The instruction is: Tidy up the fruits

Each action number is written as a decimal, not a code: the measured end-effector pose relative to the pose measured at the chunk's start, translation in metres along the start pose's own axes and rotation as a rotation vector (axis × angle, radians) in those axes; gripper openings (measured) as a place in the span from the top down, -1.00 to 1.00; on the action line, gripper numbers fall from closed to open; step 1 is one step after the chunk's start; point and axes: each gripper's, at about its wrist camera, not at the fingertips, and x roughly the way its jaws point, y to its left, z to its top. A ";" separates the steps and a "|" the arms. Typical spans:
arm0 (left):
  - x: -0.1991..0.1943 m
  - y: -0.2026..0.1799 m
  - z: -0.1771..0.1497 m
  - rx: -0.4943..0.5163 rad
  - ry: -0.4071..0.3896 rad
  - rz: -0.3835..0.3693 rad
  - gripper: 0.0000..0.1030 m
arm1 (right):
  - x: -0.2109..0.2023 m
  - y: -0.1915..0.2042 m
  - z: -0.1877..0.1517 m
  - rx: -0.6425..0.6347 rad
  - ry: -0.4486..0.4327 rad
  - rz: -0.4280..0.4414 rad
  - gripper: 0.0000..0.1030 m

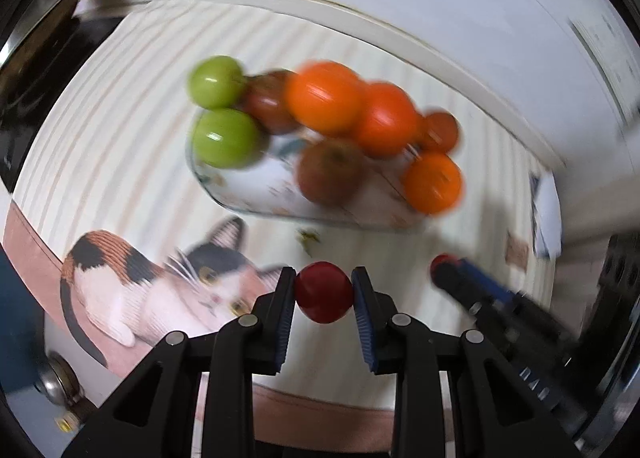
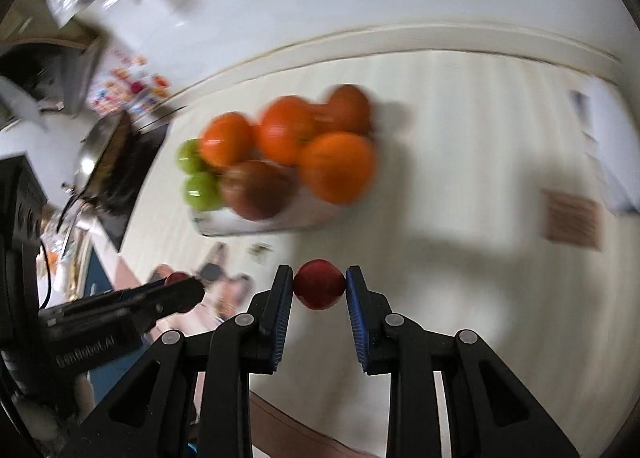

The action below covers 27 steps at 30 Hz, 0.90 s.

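With each gripper, left [image 1: 323, 292] and right [image 2: 319, 290], pinching a small red fruit, carry both toward the glass tray [image 1: 256, 194] at twelve o'clock, releasing gently.

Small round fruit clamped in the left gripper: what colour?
Dark red, clearest in the left wrist view.

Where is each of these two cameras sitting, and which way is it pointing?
Left wrist: sits on the left gripper, looking steeply down at the fruit tray; its fingers clamp a red fruit.
Right wrist: on the right gripper, facing down likewise, holding another red fruit.
Shared: tray, and each other's gripper.
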 end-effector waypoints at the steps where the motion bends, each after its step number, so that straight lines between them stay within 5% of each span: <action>1: 0.003 0.011 0.009 -0.023 0.009 -0.004 0.50 | 0.010 0.011 0.005 -0.010 0.004 0.022 0.43; 9: 0.052 0.056 0.055 -0.146 0.117 -0.054 0.50 | 0.088 0.062 0.024 -0.024 0.032 0.128 0.43; 17: 0.069 0.060 0.064 -0.141 0.152 -0.023 0.48 | 0.125 0.070 0.029 0.012 0.047 0.156 0.41; 20: 0.067 0.061 0.065 -0.143 0.138 -0.010 0.46 | 0.130 0.066 0.029 0.042 0.064 0.155 0.10; 23: 0.063 0.062 0.064 -0.146 0.122 -0.014 0.29 | 0.123 0.063 0.029 0.055 0.060 0.144 -0.24; 27: 0.050 0.066 0.059 -0.151 0.081 -0.002 -0.27 | 0.103 0.055 0.027 0.059 0.057 0.113 -0.32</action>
